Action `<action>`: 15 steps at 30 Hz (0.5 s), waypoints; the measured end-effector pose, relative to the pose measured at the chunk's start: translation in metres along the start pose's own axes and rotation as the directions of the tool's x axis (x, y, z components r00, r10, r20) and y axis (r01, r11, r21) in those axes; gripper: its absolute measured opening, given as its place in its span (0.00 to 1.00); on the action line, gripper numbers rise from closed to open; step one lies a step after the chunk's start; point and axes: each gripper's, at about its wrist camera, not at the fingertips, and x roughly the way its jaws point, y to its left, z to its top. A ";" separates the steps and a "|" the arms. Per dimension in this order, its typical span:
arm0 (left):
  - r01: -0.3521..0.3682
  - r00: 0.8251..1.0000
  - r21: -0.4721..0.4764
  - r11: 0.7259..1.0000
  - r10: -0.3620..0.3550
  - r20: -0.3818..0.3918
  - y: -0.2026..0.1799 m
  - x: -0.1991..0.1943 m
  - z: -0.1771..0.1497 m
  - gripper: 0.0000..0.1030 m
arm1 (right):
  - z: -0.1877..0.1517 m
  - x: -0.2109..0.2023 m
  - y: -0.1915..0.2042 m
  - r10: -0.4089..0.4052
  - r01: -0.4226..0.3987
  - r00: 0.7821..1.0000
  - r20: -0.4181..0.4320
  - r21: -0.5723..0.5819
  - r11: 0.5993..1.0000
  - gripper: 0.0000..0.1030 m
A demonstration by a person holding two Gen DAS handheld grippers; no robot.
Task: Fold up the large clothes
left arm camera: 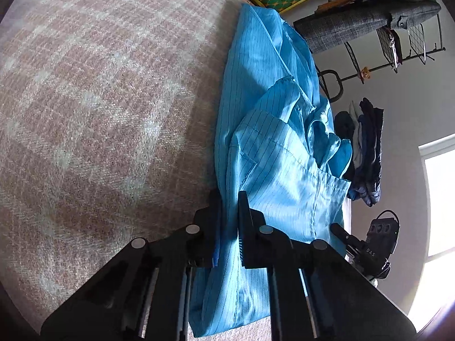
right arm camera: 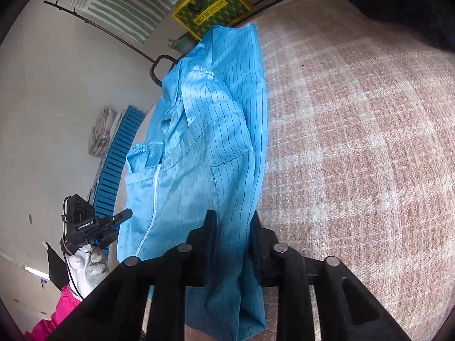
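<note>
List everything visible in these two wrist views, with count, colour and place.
garment: one, light blue with thin dark stripes, lifted off the plaid surface, held between both grippers.
plaid surface: one, pinkish-beige and white, beneath the garment.
yellow-framed green box: one, at the far edge.
grey checked jacket: one, on a black rack.
dark clothes: one pile, navy, against the wall.
blue slatted panel: one, leaning at the wall.
left gripper: black, shut on the garment.
right gripper: black, shut on the garment.
gloved hand: white, holding the left gripper.
</note>
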 end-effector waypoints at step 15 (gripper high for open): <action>-0.097 0.987 0.115 0.989 0.110 -0.120 -0.002 -0.045 -0.065 0.12 | -0.068 -0.028 0.047 -0.179 0.151 0.970 -0.167 -0.169 0.974 0.21</action>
